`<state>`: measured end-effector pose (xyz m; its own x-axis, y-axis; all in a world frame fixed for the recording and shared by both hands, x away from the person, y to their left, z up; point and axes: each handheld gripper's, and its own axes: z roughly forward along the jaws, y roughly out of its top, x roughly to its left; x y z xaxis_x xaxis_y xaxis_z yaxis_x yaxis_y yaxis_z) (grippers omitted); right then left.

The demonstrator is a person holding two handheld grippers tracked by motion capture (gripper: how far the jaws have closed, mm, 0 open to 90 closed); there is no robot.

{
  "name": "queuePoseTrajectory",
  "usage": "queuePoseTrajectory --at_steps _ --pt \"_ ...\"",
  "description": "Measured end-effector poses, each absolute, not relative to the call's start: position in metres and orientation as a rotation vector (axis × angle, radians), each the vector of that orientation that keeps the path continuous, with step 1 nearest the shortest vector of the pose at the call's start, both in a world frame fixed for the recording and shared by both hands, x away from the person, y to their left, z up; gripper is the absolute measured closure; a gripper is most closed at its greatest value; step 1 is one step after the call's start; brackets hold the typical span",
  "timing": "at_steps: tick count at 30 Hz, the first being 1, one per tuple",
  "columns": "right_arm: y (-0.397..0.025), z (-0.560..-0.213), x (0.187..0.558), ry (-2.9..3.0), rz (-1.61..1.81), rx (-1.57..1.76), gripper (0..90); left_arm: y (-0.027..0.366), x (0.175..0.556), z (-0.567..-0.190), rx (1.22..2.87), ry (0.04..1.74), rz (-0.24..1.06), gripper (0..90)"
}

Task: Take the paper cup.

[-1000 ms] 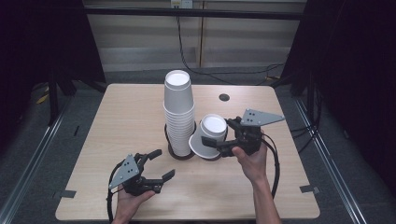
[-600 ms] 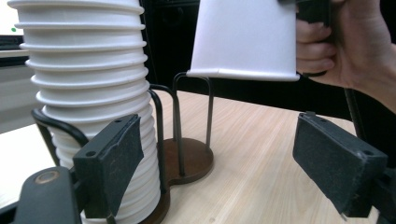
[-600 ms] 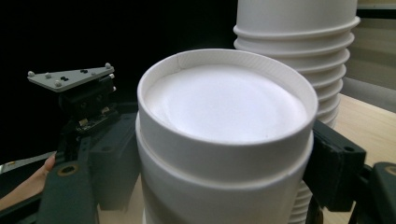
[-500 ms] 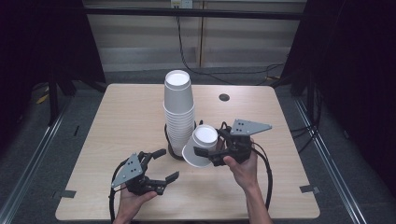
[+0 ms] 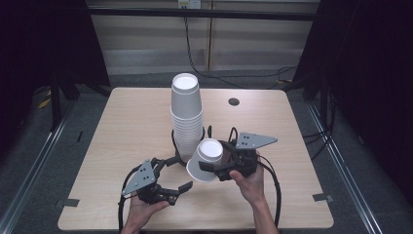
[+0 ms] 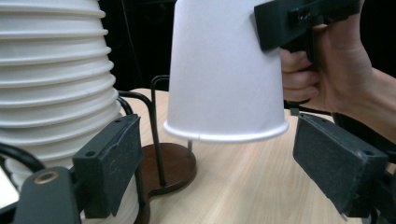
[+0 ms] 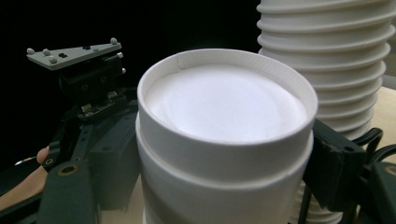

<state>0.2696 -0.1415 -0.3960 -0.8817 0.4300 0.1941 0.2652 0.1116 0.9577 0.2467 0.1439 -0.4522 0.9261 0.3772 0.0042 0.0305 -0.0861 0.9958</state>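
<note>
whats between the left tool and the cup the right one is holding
Nothing: in the high view only bare tabletop separates the open left tool from the paper cup. In the left gripper view the cup hangs off the table between its jaws.

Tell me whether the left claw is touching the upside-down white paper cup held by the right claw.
Apart. The left gripper view shows the left claw open, its black pads either side of and below the upside-down white paper cup, wood visible between them.

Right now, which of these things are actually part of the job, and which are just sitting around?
In use: single white paper cup, upside down in the right gripper; tall stack of white paper cups; open left gripper.

Lying about: dark wire stand; small black disc; wooden table.
</note>
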Motion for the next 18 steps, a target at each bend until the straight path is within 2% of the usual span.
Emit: queuePoseTrajectory --at_steps 18 --pt "-0.123 -0.411 0.27 2.287 1.917 0.666 22.3 0.13 0.25 -0.459 1.657 0.289 0.283 13.6"
